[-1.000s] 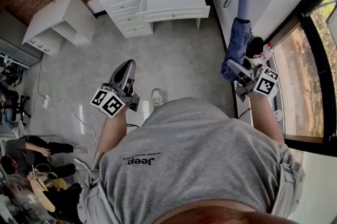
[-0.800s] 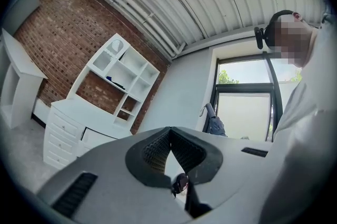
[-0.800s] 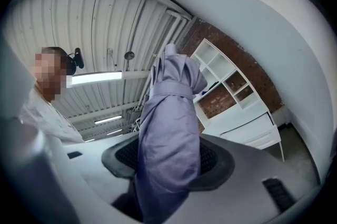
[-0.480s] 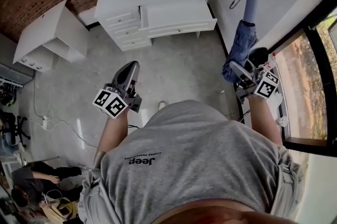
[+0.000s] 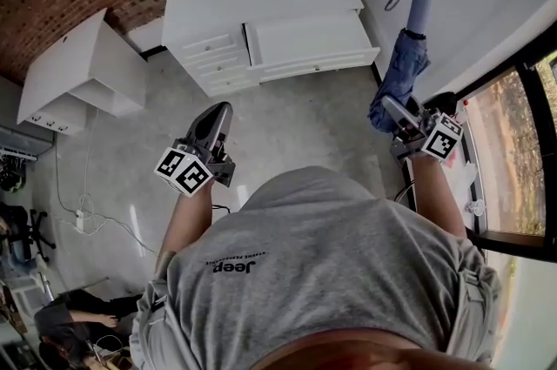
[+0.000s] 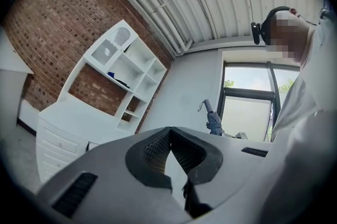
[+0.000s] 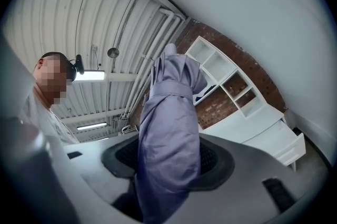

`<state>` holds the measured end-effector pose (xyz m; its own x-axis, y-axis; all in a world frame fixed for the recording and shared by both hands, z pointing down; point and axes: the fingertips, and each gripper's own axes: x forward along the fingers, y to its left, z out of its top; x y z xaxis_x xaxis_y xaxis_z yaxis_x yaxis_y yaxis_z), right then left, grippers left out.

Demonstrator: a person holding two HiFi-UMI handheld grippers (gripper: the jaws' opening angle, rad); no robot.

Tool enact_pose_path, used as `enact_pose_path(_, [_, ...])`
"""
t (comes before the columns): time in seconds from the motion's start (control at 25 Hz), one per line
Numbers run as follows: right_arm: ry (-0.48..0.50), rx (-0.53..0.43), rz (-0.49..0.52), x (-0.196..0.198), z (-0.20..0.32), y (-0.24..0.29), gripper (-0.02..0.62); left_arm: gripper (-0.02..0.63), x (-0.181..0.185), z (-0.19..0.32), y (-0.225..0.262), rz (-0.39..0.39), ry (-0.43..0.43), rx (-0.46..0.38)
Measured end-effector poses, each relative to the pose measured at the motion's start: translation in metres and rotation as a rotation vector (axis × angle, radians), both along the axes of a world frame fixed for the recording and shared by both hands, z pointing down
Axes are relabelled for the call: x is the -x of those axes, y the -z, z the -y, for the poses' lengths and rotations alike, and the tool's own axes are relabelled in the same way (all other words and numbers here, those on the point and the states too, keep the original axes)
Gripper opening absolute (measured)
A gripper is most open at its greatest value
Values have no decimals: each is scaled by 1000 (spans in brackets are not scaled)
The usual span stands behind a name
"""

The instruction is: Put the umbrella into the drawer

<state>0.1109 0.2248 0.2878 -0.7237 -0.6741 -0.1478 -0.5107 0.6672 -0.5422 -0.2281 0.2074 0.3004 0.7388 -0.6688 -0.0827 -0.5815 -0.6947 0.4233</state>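
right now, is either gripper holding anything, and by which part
The right gripper holds the folded blue umbrella by its fabric body, at the end away from the handle. The left gripper is shut, with nothing in it.

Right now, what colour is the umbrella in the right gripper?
Plain bluish purple umbrella, clearest in the right gripper view.
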Motion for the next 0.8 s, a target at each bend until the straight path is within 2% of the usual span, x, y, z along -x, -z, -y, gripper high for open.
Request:
enact_pose_path(0.24, [0, -24, -23, 27, 20, 14, 245, 14, 26, 14, 1, 1, -7, 3])
enact_pose_path(0.64, [4, -8, -28, 40, 51, 11, 244, 14, 51, 34, -7, 0, 12, 7])
enact_pose_path(0.8, [30, 5, -23, 47, 96, 6, 245, 14, 64, 65, -12, 6, 52, 26])
